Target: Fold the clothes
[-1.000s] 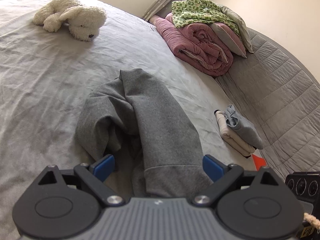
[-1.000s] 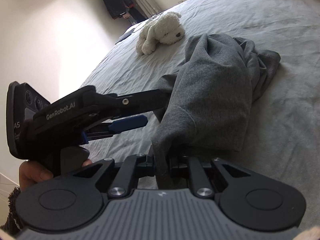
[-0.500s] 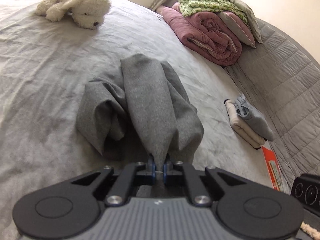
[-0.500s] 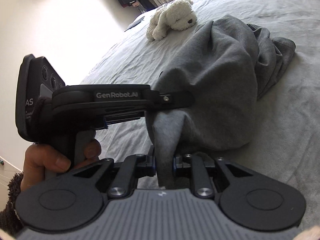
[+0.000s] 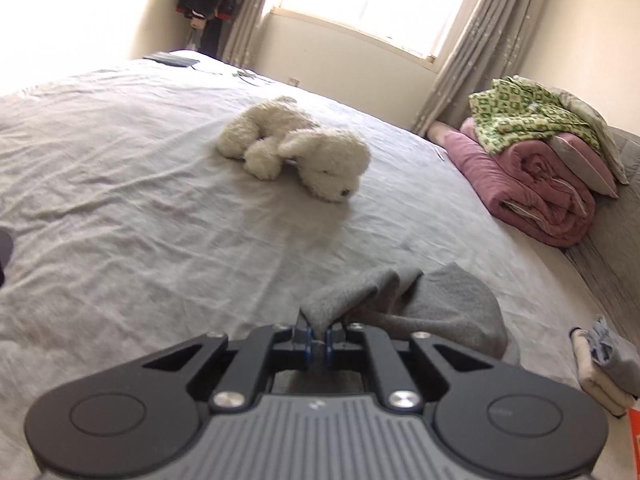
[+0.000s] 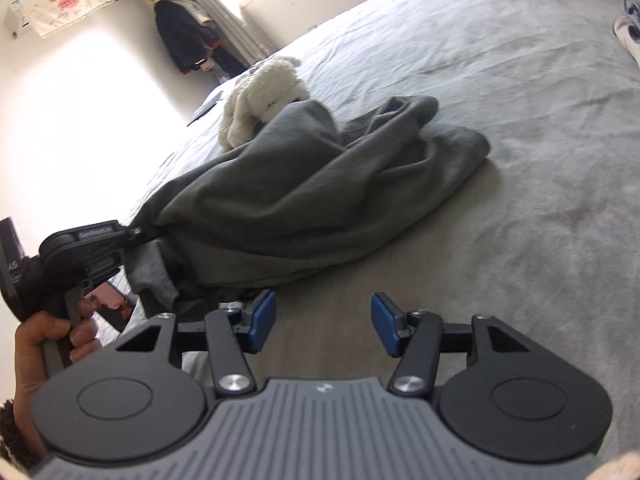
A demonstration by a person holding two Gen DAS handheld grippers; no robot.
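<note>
A grey sweatshirt (image 6: 304,200) lies bunched on the light grey bed sheet (image 6: 520,128). In the left wrist view my left gripper (image 5: 319,338) is shut on an edge of the grey sweatshirt (image 5: 432,304), whose cloth rises from between the pads. The right wrist view shows that same left gripper (image 6: 138,234) at the left, held by a hand (image 6: 48,344), pulling the garment's near end up. My right gripper (image 6: 323,326) stands open just in front of the garment, blue pads (image 6: 264,314) apart, with nothing between them.
A white plush dog (image 5: 296,152) lies on the bed beyond the garment. Rolled pink bedding with a green patterned cloth (image 5: 536,152) is stacked at the right. A small pile of folded clothes (image 5: 600,364) sits near the right edge. Curtains and a window stand behind.
My right gripper let go of the sweatshirt and opened, drawing back from it. My left gripper, shut on the cloth half a second ago, has lifted and tilted up toward the window.
</note>
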